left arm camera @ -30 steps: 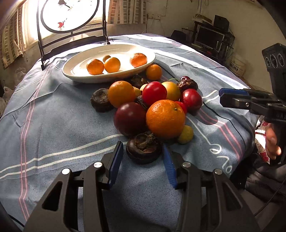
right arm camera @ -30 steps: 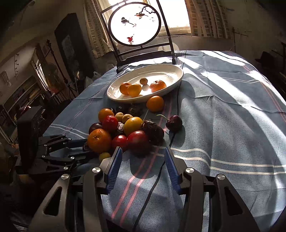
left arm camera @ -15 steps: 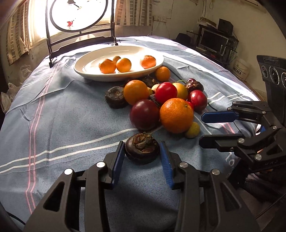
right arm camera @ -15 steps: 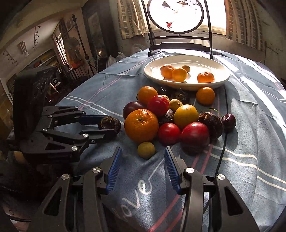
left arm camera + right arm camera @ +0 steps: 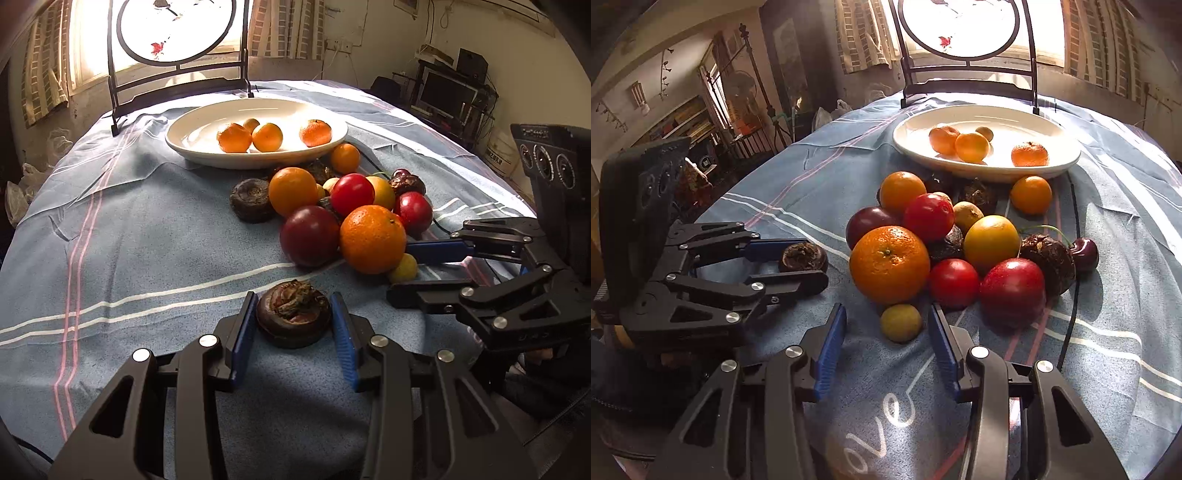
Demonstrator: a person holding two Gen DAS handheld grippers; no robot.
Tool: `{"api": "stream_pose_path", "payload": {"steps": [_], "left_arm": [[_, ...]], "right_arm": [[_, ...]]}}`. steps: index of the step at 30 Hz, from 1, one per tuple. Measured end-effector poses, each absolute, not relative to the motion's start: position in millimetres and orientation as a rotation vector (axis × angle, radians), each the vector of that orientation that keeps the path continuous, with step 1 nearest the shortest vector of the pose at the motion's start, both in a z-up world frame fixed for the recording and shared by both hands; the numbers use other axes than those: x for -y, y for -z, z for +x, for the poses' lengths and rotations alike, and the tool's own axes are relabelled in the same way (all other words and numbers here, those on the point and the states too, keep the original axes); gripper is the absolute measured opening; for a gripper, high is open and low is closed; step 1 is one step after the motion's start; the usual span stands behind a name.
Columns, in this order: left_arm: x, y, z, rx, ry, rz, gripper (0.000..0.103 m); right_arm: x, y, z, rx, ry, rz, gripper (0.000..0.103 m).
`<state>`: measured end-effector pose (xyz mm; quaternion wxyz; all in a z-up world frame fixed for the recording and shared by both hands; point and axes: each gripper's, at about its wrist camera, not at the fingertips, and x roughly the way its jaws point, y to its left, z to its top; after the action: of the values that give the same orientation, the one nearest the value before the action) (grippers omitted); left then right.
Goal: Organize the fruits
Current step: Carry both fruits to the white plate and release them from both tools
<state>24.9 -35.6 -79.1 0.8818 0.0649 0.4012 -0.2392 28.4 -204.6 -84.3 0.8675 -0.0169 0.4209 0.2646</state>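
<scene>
A pile of fruit lies on the blue tablecloth: a big orange (image 5: 372, 239), a dark red plum (image 5: 309, 236), red tomatoes and dark water chestnuts. My left gripper (image 5: 294, 314) is shut on a dark water chestnut (image 5: 293, 312), which also shows in the right wrist view (image 5: 803, 257). My right gripper (image 5: 886, 328) is open, its jaws on either side of a small yellow fruit (image 5: 900, 322), not touching it. The white oval plate (image 5: 192, 142) at the back holds three mandarins and a small brownish fruit.
A black metal chair back (image 5: 177, 79) stands behind the plate. A lone mandarin (image 5: 1030, 194) and a cherry (image 5: 1084, 253) lie at the pile's right side. A dark cable (image 5: 1075, 295) runs across the cloth. The table's front edge is close below both grippers.
My left gripper has closed in on the water chestnut and drawn it away from the pile. My right gripper has swung left and come up to the small yellow fruit.
</scene>
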Motion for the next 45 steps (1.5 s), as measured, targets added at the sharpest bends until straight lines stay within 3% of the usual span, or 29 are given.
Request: {"api": "stream_pose_path", "payload": {"steps": [3,4,14,33,39,45], "left_arm": [[31,74,23,-0.824,0.490,0.126,0.038],[30,72,22,-0.820,0.489,0.123,0.038],[26,63,25,-0.790,0.486,0.097,0.038],[29,90,31,-0.833,0.455,0.121,0.038],[23,60,34,-0.768,0.460,0.091,0.038],[33,17,83,-0.704,0.460,0.085,0.039]], "right_arm": [[205,83,25,-0.866,-0.542,-0.044,0.032],[207,81,24,-0.856,-0.535,-0.047,0.025],[240,63,8,-0.795,-0.527,-0.010,0.024],[244,78,14,-0.810,-0.453,-0.034,0.024],[260,44,21,-0.737,-0.459,0.002,0.024],[273,3,84,-0.713,-0.456,0.066,0.024]]}}
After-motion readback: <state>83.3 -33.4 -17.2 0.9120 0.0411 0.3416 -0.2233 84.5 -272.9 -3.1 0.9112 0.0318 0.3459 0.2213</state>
